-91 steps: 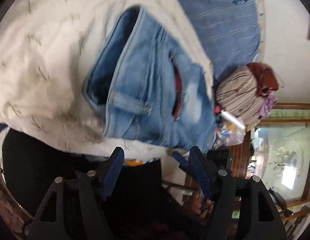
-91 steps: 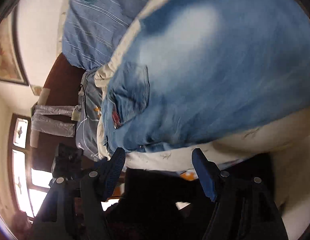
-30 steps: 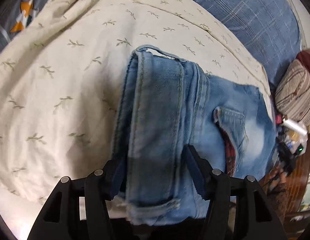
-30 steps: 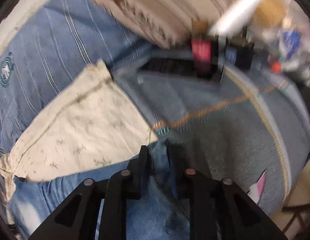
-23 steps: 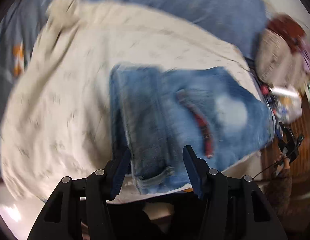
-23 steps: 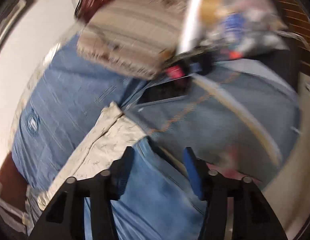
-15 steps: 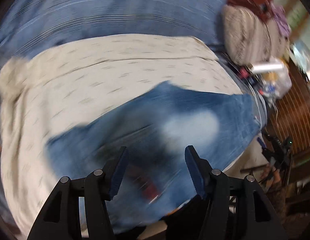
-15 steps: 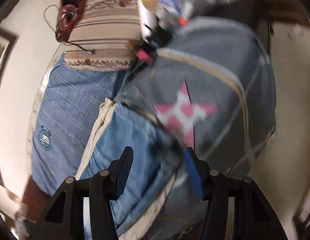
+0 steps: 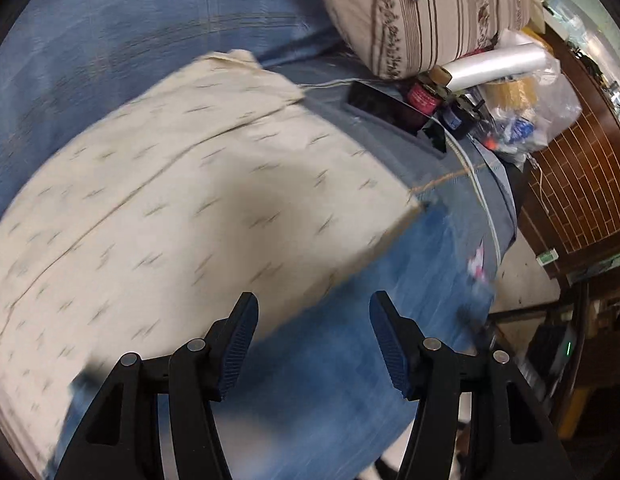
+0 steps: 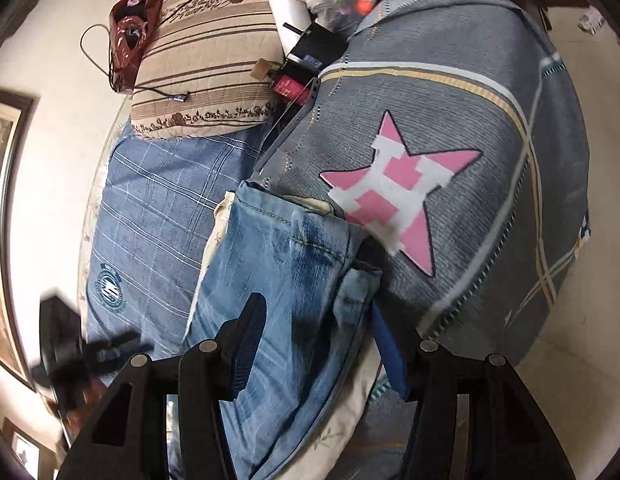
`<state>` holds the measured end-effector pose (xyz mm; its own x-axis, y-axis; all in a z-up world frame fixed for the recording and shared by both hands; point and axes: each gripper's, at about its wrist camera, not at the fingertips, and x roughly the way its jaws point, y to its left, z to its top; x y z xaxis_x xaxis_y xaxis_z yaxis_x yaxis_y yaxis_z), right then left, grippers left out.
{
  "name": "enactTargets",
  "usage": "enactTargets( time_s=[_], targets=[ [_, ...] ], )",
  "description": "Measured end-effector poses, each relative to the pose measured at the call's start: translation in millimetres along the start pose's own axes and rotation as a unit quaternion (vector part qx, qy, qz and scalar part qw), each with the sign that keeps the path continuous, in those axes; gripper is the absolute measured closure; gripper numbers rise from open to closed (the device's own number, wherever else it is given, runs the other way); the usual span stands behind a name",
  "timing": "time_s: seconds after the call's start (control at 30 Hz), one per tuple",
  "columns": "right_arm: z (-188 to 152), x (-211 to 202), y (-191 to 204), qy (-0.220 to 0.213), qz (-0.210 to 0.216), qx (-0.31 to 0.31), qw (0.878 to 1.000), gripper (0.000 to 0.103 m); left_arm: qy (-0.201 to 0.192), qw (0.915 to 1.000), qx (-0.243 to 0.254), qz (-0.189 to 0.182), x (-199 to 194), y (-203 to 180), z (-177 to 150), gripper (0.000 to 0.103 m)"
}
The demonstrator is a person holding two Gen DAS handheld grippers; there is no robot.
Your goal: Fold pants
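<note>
Blue denim pants lie on the cream leaf-print cloth on the bed. Both the left gripper and right gripper hang loose, holding nothing. Pinch the hem edge squarely next, I think.

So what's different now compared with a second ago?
The right gripper has let go: its fingers, pinched shut on the jeans a second ago, now stand apart. The left gripper has swung off the folded waistband to the jeans' edge, fingers apart and empty. The jeans stay on the cream sheet.
</note>
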<state>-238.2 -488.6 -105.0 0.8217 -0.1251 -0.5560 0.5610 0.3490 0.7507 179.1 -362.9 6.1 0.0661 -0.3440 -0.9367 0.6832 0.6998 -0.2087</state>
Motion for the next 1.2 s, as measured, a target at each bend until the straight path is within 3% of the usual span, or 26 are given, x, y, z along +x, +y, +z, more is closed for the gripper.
enactTargets(
  time_s=[0.17,0.33,0.5,0.57,0.7,0.73,0.8,0.87,0.93,1.03,1.2],
  targets=[
    [-1,2,4,0.001,-0.004,-0.024,1.0,0.046,0.058,0.9981,-0.015,-0.013,89,-17,49,0.045],
    [-1,2,-5,0.002,0.018,-0.008,1.0,0.046,0.095,0.9951,0.003,-0.026,152,-33,67,0.044],
    [-2,3,-8,0.0,0.031,-0.006,0.999,0.043,0.098,0.9929,0.037,-0.056,164,-54,69,0.036],
    [-2,3,-9,-0.001,0.035,-0.003,0.999,0.042,0.097,0.9913,0.075,-0.048,168,-67,63,0.029],
    [-3,1,-12,-0.006,0.046,0.001,0.999,0.042,0.086,0.9865,0.137,-0.025,173,-86,50,0.025],
    [-4,1,-13,-0.009,0.049,0.004,0.999,0.042,0.085,0.9845,0.151,-0.026,175,-90,47,0.028],
    [-4,0,-15,-0.015,0.054,0.011,0.998,0.042,0.069,0.9817,0.177,-0.003,174,-97,41,0.045],
    [-4,-1,-14,-0.017,0.038,0.011,0.999,0.051,0.054,0.9784,0.198,0.021,172,-101,37,0.071],
    [-4,-1,-11,-0.018,0.005,0.004,1.0,0.075,0.046,0.9795,0.196,0.015,169,-102,35,0.083],
    [-2,-6,0,-0.017,-0.022,-0.022,0.999,0.08,0.016,0.9794,0.201,0.008,153,-108,27,0.089],
    [-8,-33,58,-0.057,-0.043,-0.138,0.988,0.083,-0.029,0.9779,0.207,-0.005,110,-112,13,0.092]
  ],
)
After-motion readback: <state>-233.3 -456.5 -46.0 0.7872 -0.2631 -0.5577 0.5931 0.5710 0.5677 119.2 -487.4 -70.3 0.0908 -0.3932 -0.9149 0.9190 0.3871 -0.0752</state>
